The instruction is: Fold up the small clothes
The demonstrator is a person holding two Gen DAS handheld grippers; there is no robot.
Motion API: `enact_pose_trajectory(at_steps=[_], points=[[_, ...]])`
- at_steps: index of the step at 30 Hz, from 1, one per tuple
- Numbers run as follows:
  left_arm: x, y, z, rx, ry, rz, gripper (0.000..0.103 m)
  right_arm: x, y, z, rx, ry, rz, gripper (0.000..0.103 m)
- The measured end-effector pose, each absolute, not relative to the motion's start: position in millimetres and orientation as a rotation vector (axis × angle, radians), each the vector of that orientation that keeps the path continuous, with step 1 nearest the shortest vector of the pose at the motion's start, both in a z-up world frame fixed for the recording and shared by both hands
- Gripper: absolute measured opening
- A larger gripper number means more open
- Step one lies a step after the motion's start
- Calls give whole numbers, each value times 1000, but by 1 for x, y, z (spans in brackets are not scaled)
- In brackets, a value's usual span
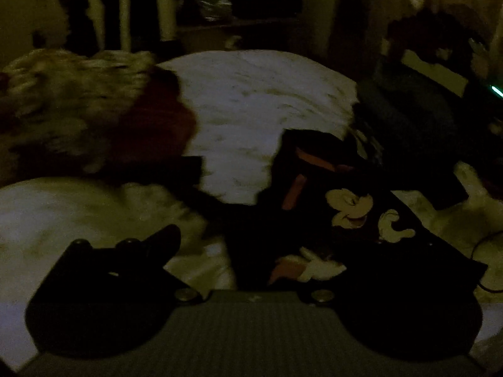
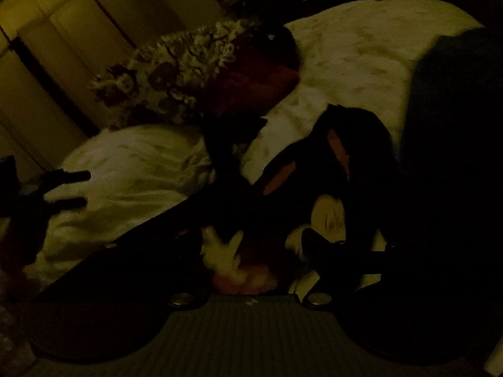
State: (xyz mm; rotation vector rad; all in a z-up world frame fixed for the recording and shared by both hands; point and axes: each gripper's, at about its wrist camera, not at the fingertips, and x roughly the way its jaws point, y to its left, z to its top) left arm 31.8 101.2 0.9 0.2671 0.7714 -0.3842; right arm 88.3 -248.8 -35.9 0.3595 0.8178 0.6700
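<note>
A small black garment [image 1: 314,163] with a cartoon mouse print and orange stripes lies crumpled on the white duvet [image 1: 251,100]. My left gripper [image 1: 276,242] stands open just above its near edge. The left finger is over bare duvet and the right finger is lost in the dark over the cloth. In the right wrist view the same garment [image 2: 355,144] lies under my right gripper [image 2: 251,245], which is open with the printed cloth showing between its fingers. The left gripper [image 2: 78,188] also shows there at the left edge, jaws apart over the duvet.
A flower-patterned pillow with a dark red part [image 1: 78,94] [image 2: 188,69] lies at the far left of the bed. A dark bulk [image 2: 456,157] fills the right side. Pale cupboard doors [image 2: 63,31] stand beyond the bed. A thin cable [image 1: 484,251] lies at the right.
</note>
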Motion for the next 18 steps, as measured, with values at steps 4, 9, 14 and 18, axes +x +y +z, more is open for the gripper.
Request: enact_pose_trajectory(at_steps=[4, 9, 14, 18], points=[[59, 66, -51, 231, 853, -444, 102, 173, -211, -72, 310, 883, 632, 100], [88, 44, -93, 294, 958, -505, 97, 229, -174, -131, 425, 1073, 670, 94], [112, 55, -100, 284, 987, -521, 97, 254, -160, -137, 608, 1134, 766, 4], [117, 60, -112, 232, 977, -524, 97, 296, -157, -101, 794, 945, 868, 4]])
